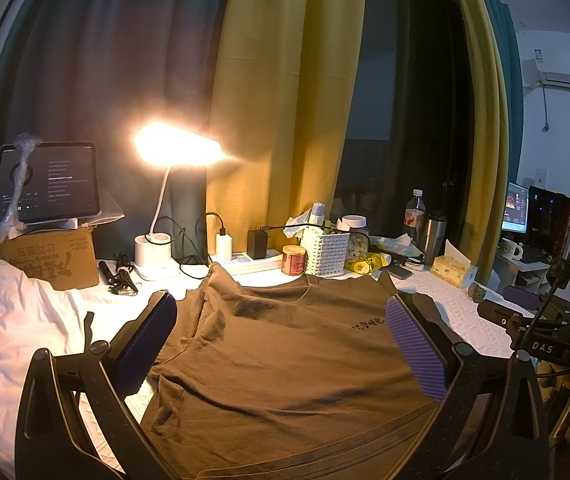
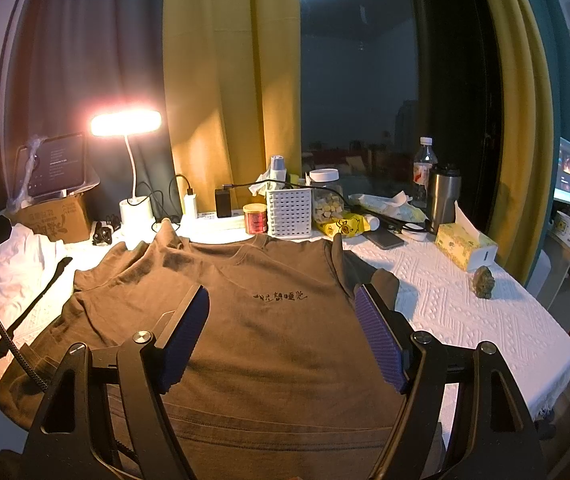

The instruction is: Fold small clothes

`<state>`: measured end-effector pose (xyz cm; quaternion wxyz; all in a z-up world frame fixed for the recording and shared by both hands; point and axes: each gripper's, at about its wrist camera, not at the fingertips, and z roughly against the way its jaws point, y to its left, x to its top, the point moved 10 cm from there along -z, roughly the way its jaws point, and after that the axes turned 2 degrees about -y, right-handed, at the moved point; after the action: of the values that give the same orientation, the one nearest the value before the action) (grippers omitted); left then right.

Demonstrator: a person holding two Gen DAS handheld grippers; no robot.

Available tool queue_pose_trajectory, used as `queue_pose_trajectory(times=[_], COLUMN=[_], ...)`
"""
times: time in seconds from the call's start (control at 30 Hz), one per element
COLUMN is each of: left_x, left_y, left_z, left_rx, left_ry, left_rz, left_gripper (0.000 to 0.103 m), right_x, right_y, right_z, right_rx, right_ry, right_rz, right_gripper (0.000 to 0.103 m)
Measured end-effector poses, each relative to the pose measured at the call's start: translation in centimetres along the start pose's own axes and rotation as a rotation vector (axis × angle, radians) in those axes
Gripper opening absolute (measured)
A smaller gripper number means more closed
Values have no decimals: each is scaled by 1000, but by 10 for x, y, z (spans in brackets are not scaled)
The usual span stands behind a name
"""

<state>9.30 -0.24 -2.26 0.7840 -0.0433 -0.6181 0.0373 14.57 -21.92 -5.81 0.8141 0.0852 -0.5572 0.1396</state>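
Note:
A brown T-shirt (image 1: 285,364) with a small black print on its chest lies spread front up on the white-covered table, collar toward the far side; it also shows in the right wrist view (image 2: 269,332). Its left sleeve is wrinkled, and its right sleeve lies folded dark beside the body. My left gripper (image 1: 281,320) is open above the shirt's lower middle, holding nothing. My right gripper (image 2: 283,312) is open above the shirt's lower right part, holding nothing. The right gripper's body shows at the right edge of the left wrist view (image 1: 545,344).
A crumpled white garment (image 1: 13,328) lies at the left. Along the far edge stand a cardboard box (image 1: 57,260) with a tablet, a lit desk lamp (image 1: 157,248), a power strip, a jar, a white basket (image 2: 289,212), bottles and a tissue box (image 2: 465,246). A small stone (image 2: 484,282) lies at right.

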Motion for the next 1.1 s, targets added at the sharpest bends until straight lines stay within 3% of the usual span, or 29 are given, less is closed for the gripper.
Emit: queue_pose_trajectory(times=[0.77, 1.1], left_x=[1, -1], left_y=[-7, -4], left_z=[-1, -20], left_rx=[-5, 30], left_ry=[0, 51], left_rz=[4, 8], left_gripper=[102, 102], right_x=[-8, -20], right_y=[-5, -8], right_z=[-2, -16], right_rx=[-2, 16], right_ry=[6, 40], right_rz=[-6, -21], right_gripper=[78, 78])
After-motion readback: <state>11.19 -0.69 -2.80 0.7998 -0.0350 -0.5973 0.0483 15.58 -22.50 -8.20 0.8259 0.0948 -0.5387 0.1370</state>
